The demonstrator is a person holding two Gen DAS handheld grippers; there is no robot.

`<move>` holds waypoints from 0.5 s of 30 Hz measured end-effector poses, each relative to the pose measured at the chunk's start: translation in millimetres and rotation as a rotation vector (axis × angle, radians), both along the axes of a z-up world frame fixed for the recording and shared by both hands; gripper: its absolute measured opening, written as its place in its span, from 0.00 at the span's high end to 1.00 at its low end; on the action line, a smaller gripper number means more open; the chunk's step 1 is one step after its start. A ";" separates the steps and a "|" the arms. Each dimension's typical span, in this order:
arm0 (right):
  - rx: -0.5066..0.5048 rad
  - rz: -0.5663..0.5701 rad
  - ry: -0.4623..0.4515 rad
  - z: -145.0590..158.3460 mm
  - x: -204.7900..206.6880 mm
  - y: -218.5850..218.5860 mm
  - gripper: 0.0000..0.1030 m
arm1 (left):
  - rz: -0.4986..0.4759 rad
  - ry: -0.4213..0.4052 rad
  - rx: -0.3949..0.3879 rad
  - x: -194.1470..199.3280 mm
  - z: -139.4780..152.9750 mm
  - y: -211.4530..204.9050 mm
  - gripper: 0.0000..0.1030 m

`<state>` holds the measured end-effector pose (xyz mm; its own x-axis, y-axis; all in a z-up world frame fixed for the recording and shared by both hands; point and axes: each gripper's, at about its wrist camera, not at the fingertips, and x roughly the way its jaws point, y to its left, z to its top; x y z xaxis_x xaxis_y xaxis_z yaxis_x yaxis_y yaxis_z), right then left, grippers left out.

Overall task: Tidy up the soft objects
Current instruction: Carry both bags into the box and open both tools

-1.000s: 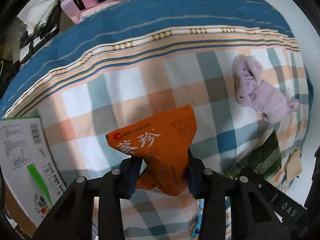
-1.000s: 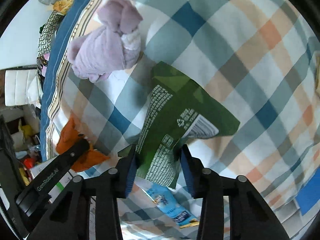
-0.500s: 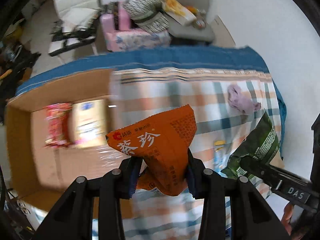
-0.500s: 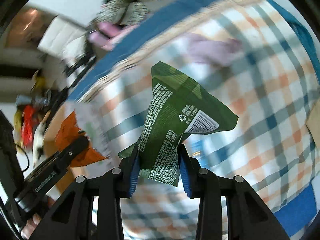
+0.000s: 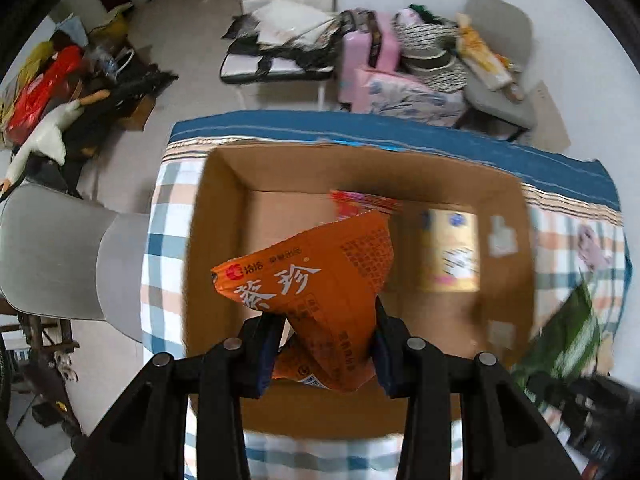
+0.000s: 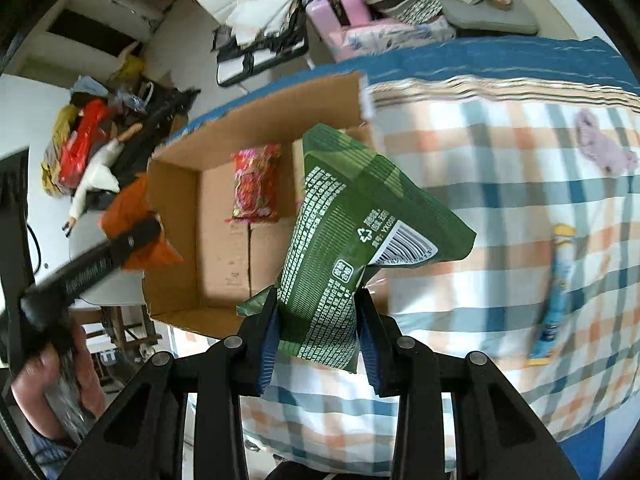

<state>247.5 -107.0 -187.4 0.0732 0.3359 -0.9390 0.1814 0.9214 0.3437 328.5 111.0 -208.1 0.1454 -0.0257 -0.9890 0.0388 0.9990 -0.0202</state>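
Note:
My left gripper is shut on an orange snack bag and holds it above the open cardboard box. My right gripper is shut on a green snack bag above the checked cloth, just right of the box. Inside the box lie a red packet and a yellow packet. A purple soft cloth and a blue packet lie on the checked cloth at the right. The left gripper with the orange bag shows in the right wrist view at the box's left side.
The box sits on a table covered with a checked cloth. A grey chair stands left of the table. Bags, a pink case and another chair with clutter stand on the floor beyond the table.
Both grippers have lifted and swung left from over the cloth toward the cardboard box, each still holding its bag. The box has come fully into view below the left gripper.

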 end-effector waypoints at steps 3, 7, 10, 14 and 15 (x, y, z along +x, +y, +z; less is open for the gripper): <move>-0.018 0.009 0.038 -17.0 5.3 24.9 0.64 | 0.008 0.037 -0.006 20.4 -22.0 15.6 0.65; -0.036 -0.005 0.101 -47.0 8.9 44.9 0.64 | -0.007 0.100 -0.016 49.4 -54.4 17.3 0.65; -0.046 -0.024 0.137 -66.5 19.2 49.3 0.64 | -0.029 0.140 -0.017 61.9 -72.2 15.4 0.65; -0.058 -0.042 0.164 -77.8 24.1 50.7 0.64 | -0.058 0.170 -0.008 72.3 -88.6 9.4 0.64; -0.064 -0.046 0.169 -79.7 25.4 51.1 0.64 | -0.061 0.180 -0.009 74.1 -92.5 8.6 0.64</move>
